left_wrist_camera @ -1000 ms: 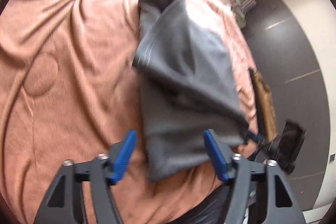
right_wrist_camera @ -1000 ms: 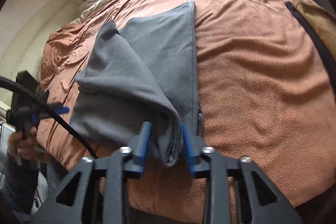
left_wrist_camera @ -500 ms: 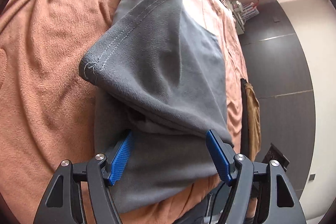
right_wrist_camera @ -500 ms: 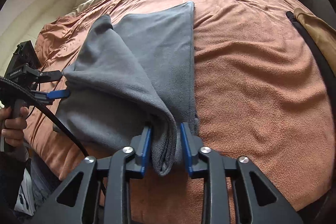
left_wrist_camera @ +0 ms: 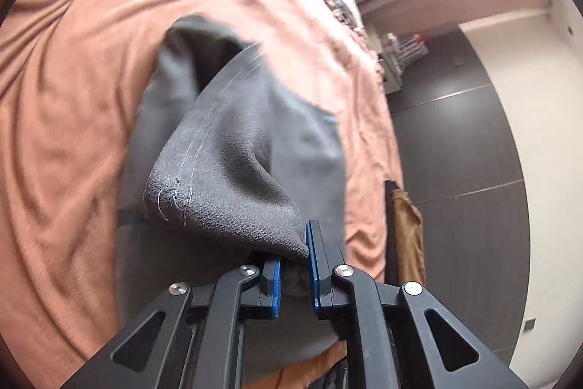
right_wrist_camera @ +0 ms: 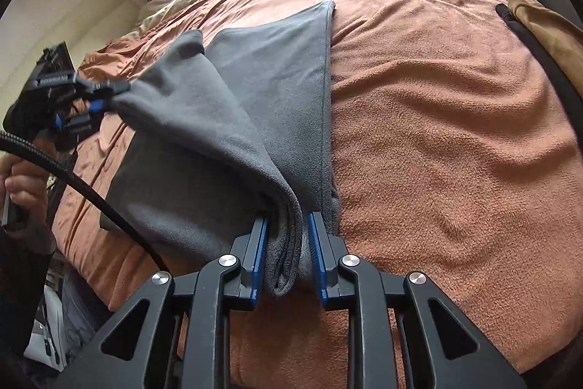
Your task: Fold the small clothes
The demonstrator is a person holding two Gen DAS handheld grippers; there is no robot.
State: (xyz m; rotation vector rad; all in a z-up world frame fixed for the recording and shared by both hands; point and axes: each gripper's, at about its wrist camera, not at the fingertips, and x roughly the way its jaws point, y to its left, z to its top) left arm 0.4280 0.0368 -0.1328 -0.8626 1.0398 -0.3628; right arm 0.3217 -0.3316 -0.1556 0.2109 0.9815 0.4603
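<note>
Both claws are closing on the grey fleece garment point(right_wrist_camera: 189, 119) lying on the rust-orange blanketed bed point(right_wrist_camera: 437, 133): left claw point(left_wrist_camera: 294, 265) pinching a lifted stitched corner, right claw point(right_wrist_camera: 285, 254) pinching its near folded edge.

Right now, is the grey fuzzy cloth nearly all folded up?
Partly. Done: the far part of the grey fleece garment lies flat on the orange-brown bedspread. In hand: the left gripper and right gripper each have a near corner of it between their closing jaws, lifted off the bed. Left: laying that flap over and smoothing it flat.
</note>
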